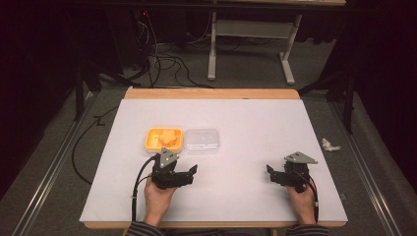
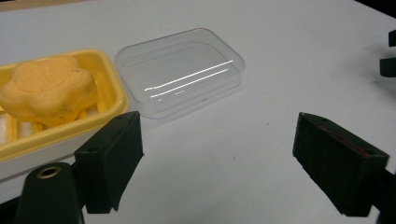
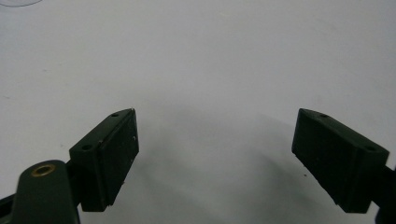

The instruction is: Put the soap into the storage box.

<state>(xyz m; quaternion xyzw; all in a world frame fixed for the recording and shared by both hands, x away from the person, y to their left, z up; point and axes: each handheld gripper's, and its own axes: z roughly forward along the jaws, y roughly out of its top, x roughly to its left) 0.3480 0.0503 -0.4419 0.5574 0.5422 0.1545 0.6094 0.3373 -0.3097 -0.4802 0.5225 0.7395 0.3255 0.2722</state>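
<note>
Approach step, judging by the poised left gripper [image 2: 219,161], jaws apart and empty, short of the clear rectangular plastic lid [image 2: 180,72] lying just beside the yellow soap tray [image 2: 109,93]; next, straddling its rim and clamping; right gripper [image 3: 215,158] likewise released.

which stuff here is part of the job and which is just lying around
In the job: yellow tray, soap, clear lid, left gripper, right gripper.
Lying about: crumpled paper on the floor, cables, table frame behind.
</note>
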